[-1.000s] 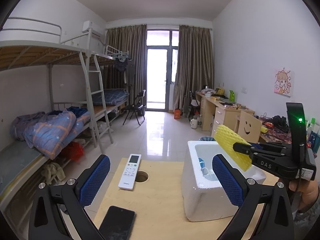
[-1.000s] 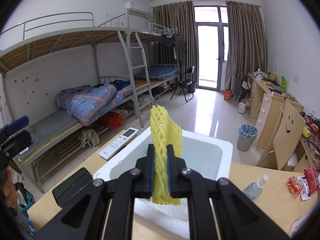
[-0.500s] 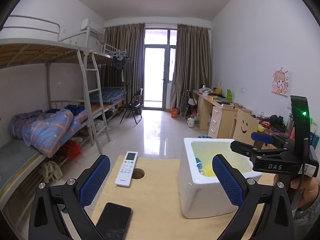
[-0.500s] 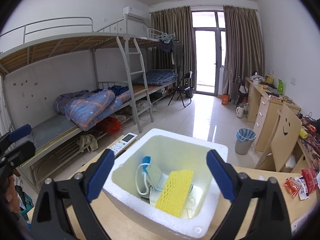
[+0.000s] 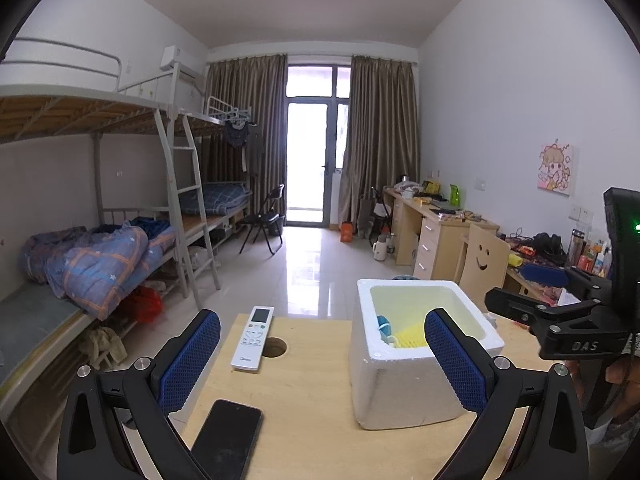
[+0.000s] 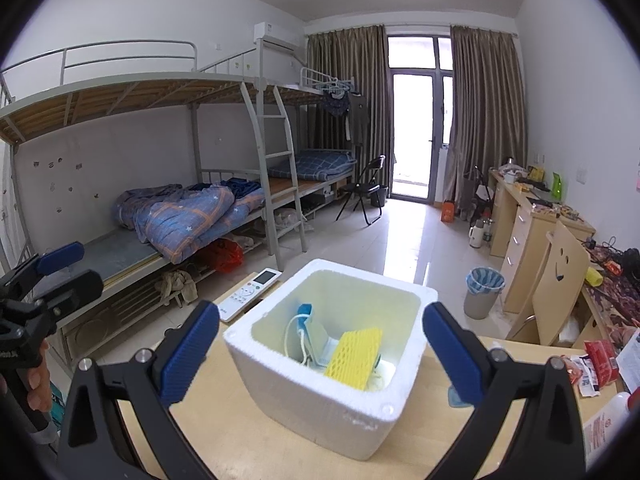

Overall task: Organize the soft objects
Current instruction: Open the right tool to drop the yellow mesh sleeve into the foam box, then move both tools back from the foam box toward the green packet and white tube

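Beside foam box (image 5: 400,392) — remote (image 5: 253,338); phone (image 5: 226,440) | path unobstructed

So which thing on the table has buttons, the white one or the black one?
The white remote control, lying beside the round hole. The black phone shows only dark blank glass.

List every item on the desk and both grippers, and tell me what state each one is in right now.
Right gripper: open, jaws just opened, nothing between them.
Left gripper: open, holding nothing.
Foam net: lying in the box, released.
Box: lidless, upright on the desk.
Remote: flat on the desk, beside the hole.
Phone: flat, screen dark.
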### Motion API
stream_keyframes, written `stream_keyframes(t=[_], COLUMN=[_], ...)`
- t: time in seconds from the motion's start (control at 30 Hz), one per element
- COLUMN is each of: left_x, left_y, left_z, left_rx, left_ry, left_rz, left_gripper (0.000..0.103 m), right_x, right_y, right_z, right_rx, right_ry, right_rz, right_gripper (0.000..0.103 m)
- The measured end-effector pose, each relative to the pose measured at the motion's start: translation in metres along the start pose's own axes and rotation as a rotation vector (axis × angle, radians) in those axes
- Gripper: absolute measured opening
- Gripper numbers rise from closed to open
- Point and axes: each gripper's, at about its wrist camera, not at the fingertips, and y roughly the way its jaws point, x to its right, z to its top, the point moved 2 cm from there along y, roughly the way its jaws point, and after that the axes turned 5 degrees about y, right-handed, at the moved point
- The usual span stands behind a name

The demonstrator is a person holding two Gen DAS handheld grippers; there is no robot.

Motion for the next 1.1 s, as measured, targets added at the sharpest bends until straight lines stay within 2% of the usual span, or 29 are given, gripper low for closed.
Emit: stream_keyframes(t=[0.37, 0.83, 1.1], left_x=[0.014, 0.040, 0.050], left_y=[-0.037, -0.097, -0.122], left_z=[-0.001, 0.000, -0.010], left_rx=[0.029, 0.098, 0.116], left_ry=[0.015, 0.054, 0.067], left_rz=[-0.028, -0.064, -0.087], left_gripper=[0.102, 0.102, 0.102], right_x=[-0.006, -0.014, -0.020], right_y=[-0.057, -0.109, -0.143], right_z=[-0.009, -0.025, -0.046], right_rx=[0.052, 0.115, 0.159], right_ry=[-0.001, 0.010, 0.002], right_rz=[-0.019, -0.025, -0.026], right_gripper=[0.103, 0.103, 0.103])
